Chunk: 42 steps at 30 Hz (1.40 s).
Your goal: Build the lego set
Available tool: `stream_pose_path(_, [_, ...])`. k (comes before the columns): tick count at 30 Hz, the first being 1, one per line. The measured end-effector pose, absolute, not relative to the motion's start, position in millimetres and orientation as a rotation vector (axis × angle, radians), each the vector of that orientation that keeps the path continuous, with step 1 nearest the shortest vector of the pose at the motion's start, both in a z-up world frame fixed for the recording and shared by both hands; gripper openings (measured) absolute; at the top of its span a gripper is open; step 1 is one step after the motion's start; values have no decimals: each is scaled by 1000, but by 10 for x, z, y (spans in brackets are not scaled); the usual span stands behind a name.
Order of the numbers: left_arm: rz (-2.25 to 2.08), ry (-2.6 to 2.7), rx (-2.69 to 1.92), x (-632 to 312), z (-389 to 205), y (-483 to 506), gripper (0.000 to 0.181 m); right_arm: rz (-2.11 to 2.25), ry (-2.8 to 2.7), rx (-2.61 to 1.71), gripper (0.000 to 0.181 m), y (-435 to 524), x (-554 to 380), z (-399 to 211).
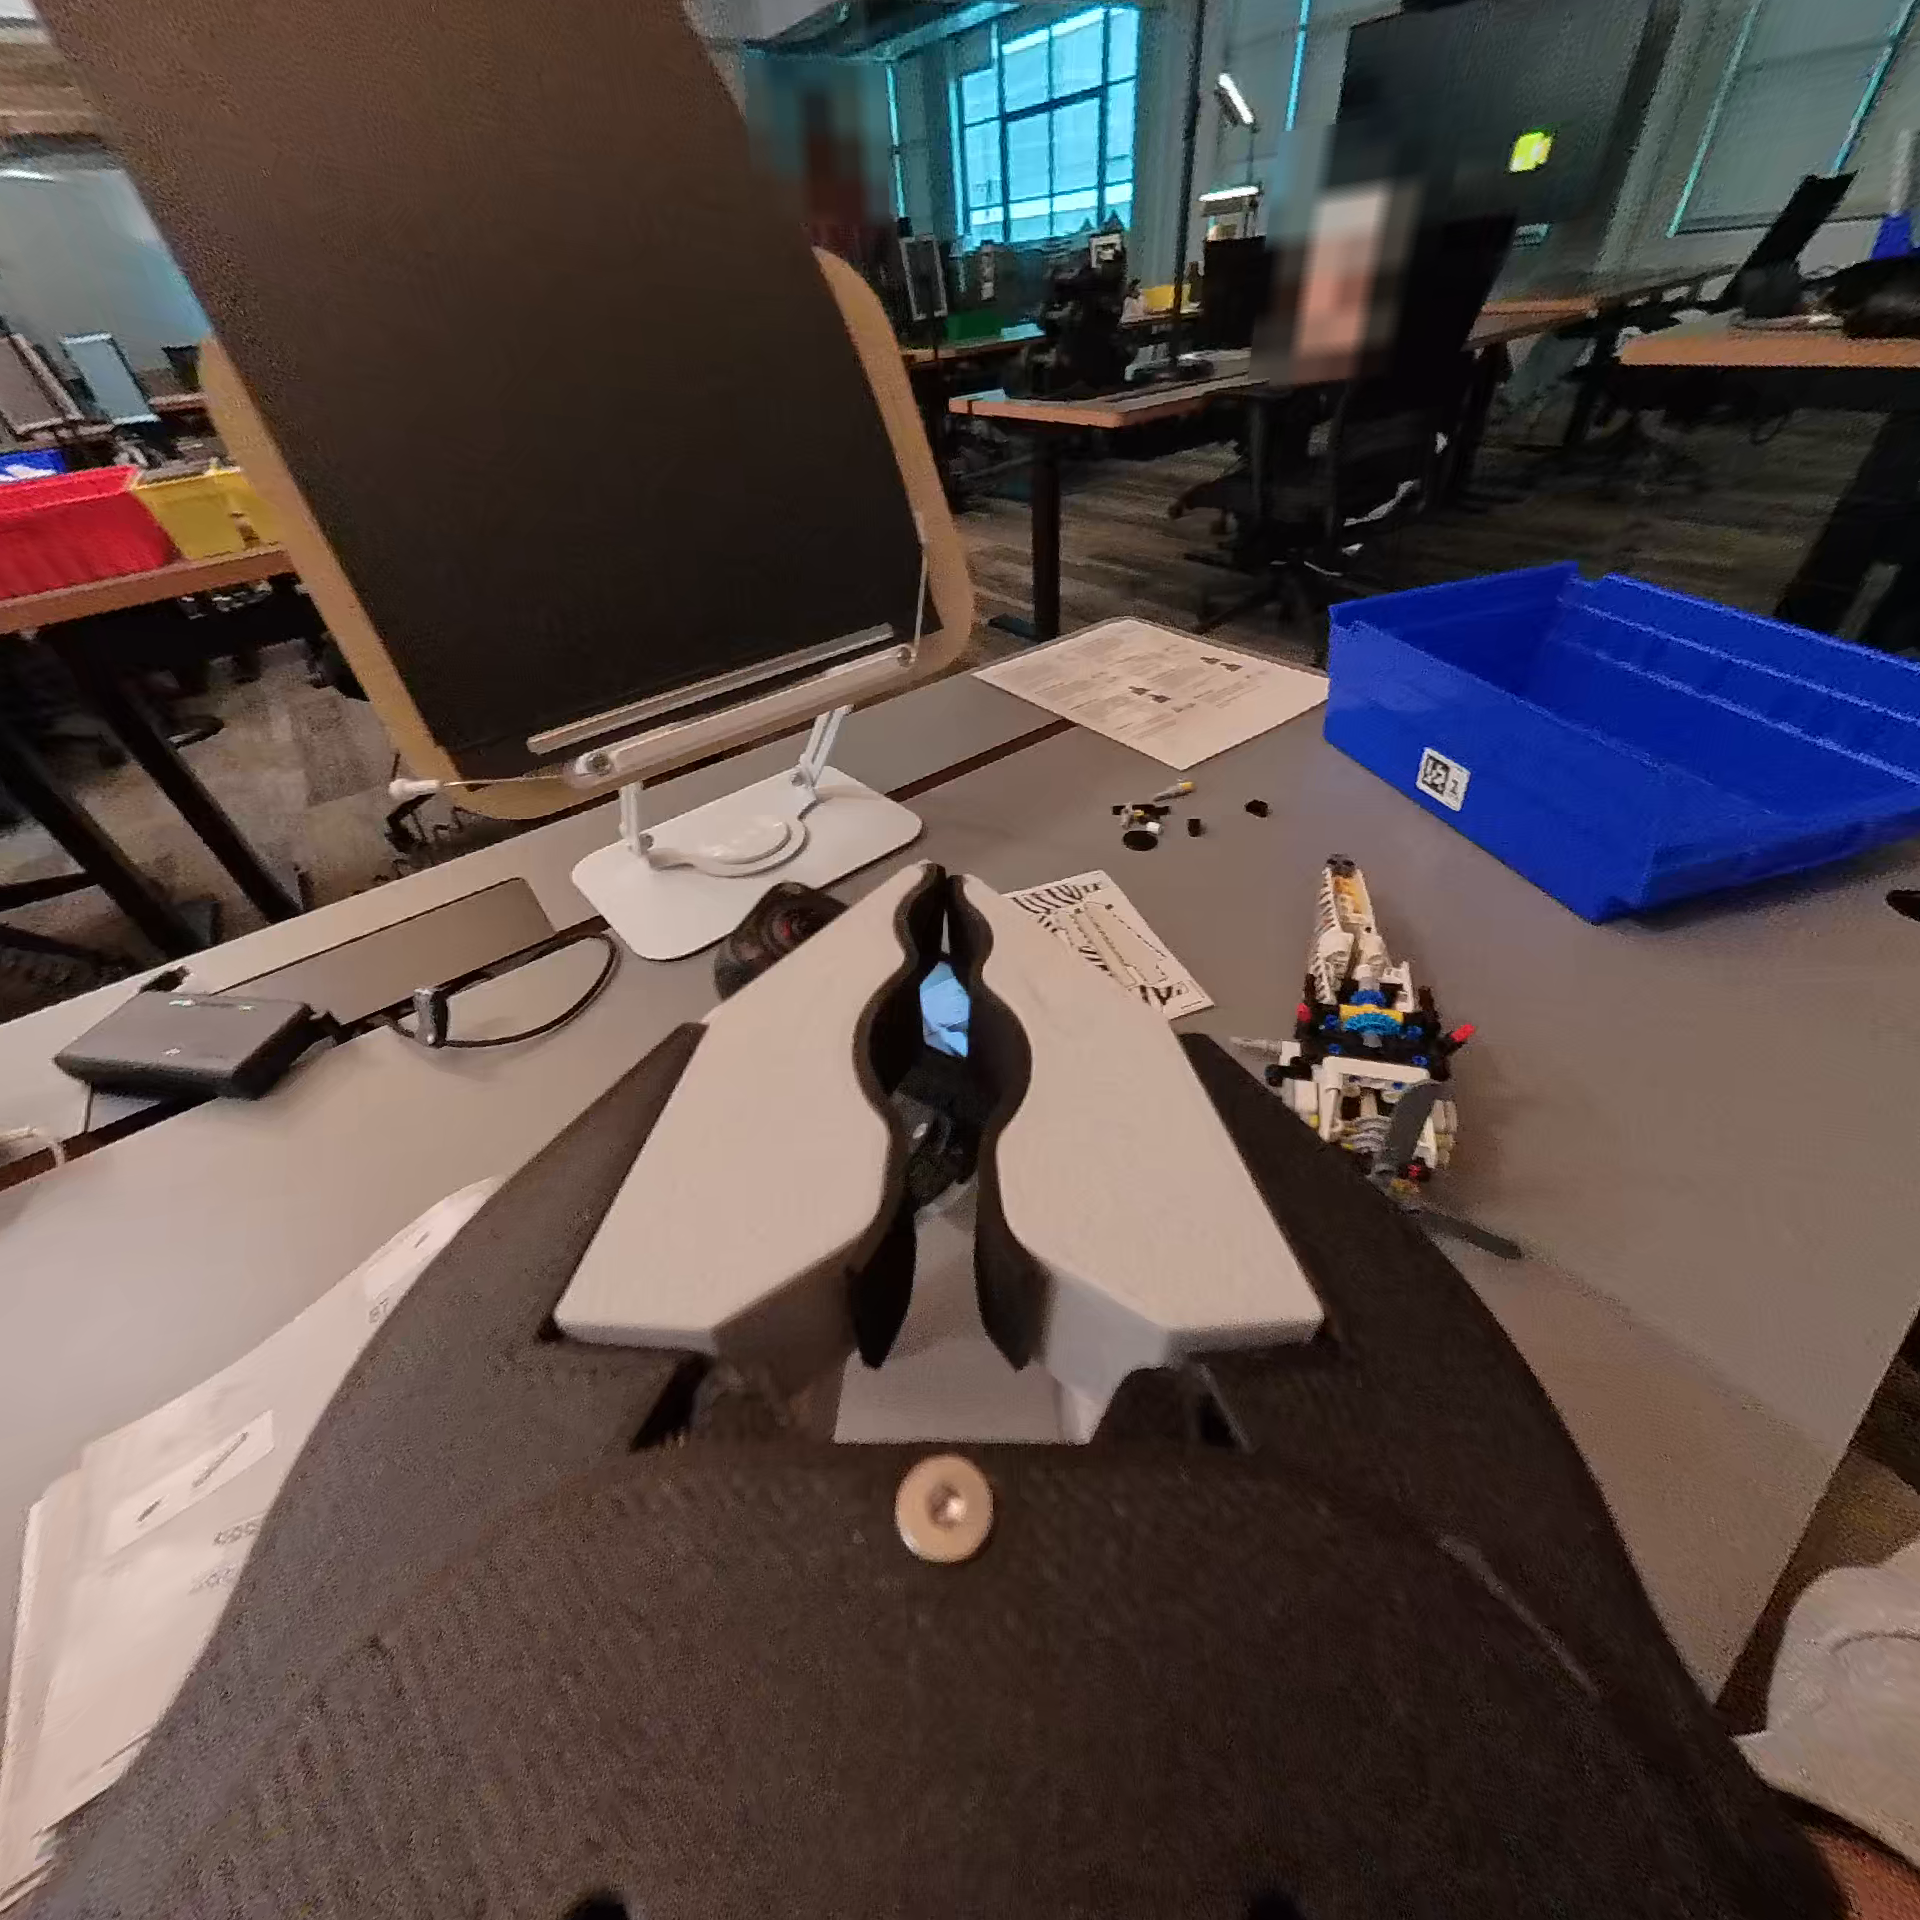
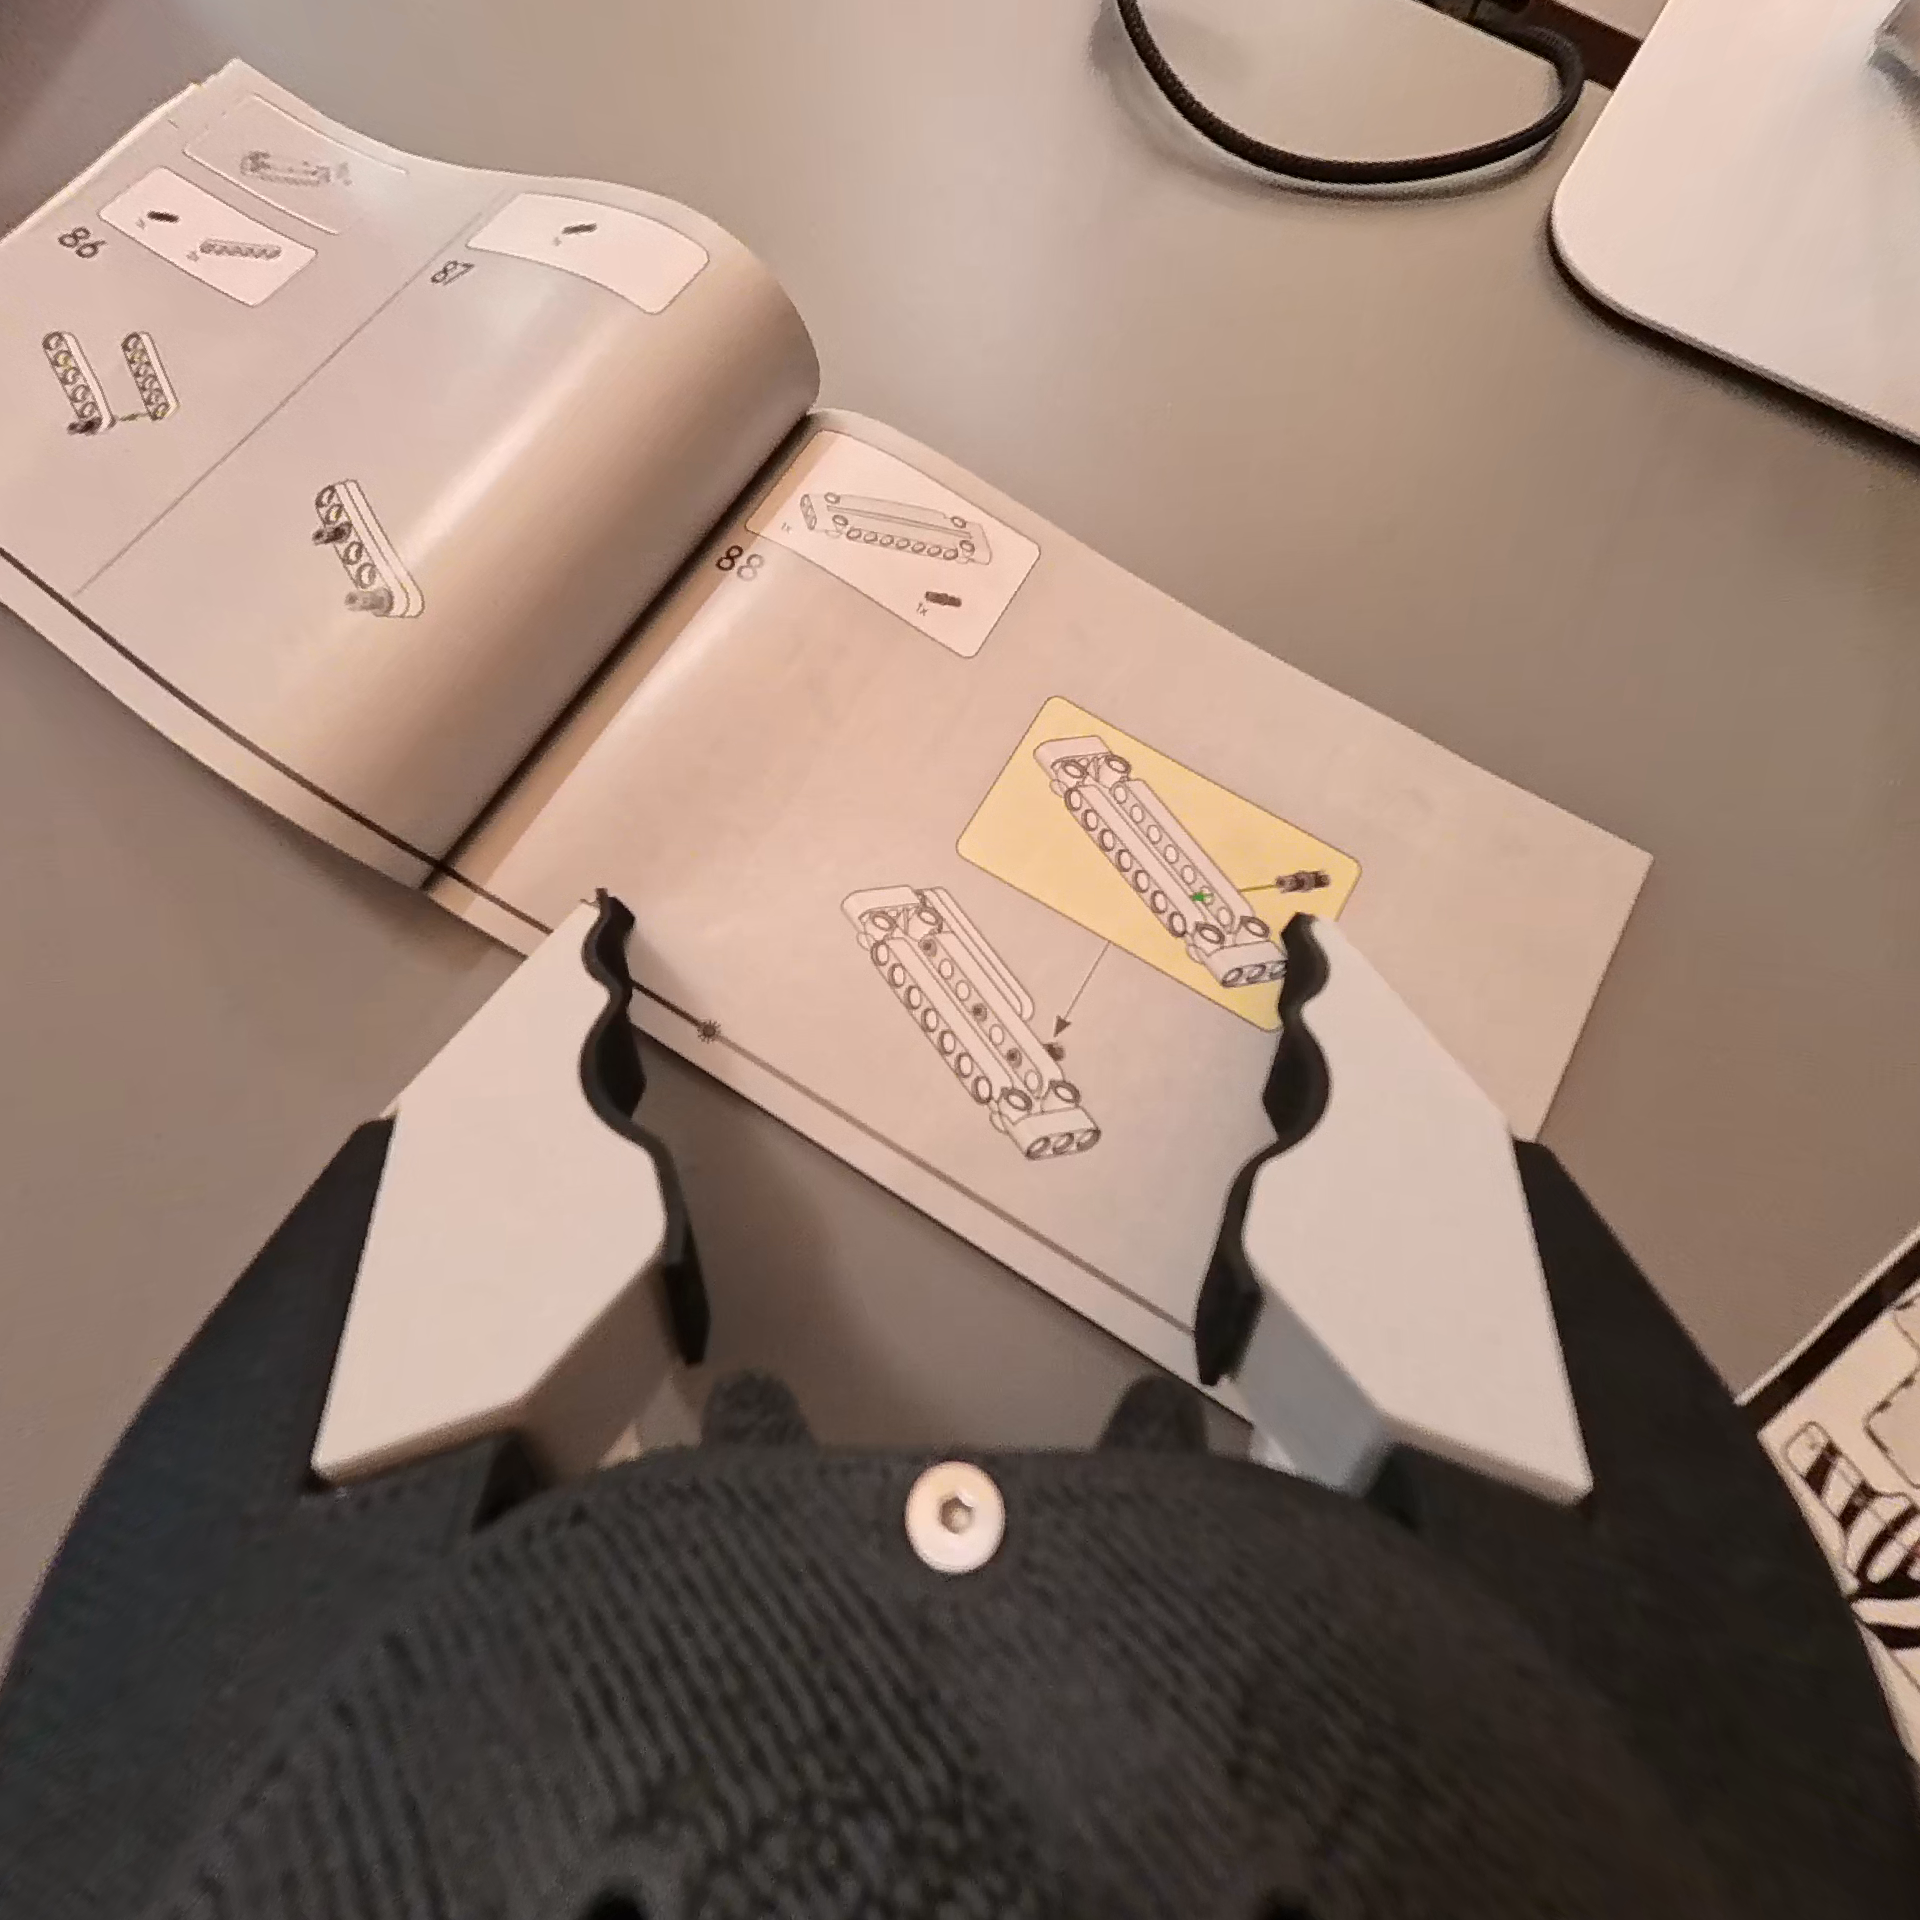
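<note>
My left gripper (image 1: 951, 894) is shut, its fingertips together; a small black and pale lego part (image 1: 943, 1023) sits in the hollow between the pads. A partly built white, black and blue lego model (image 1: 1361, 1039) lies on the grey table to its right. Several small loose parts (image 1: 1153, 821) lie farther back. My right gripper (image 2: 951, 914) is open and empty, just above the open instruction booklet (image 2: 831, 779), which also shows in the left wrist view (image 1: 156, 1507).
A blue bin (image 1: 1621, 727) stands at the back right. A dark screen on a white stand (image 1: 582, 416) rises at the back left; its base shows in the right wrist view (image 2: 1766, 208). A striped sticker sheet (image 1: 1112, 935), a printed sheet (image 1: 1153, 681) and a black box with cable (image 1: 187, 1039) lie on the table. Across from one pair of fingers to the other is roughly 25 cm.
</note>
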<state>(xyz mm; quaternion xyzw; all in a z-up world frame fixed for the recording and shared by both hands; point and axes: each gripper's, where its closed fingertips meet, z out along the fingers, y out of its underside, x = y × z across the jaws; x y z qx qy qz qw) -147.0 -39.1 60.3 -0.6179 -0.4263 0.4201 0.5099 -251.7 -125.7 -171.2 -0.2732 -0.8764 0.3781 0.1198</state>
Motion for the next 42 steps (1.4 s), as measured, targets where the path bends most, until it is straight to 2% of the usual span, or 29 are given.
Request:
stream_pose_path(12, [1138,-1139,-1776,-1712,17,-333,0,1105,-2561,-798,123,-1257,-2516,-1712])
stream_pose_path(42, [1089,-1078,-1788,-1674,20,-147,0,1105,-2561,-798,123,-1256,-2517,-1711])
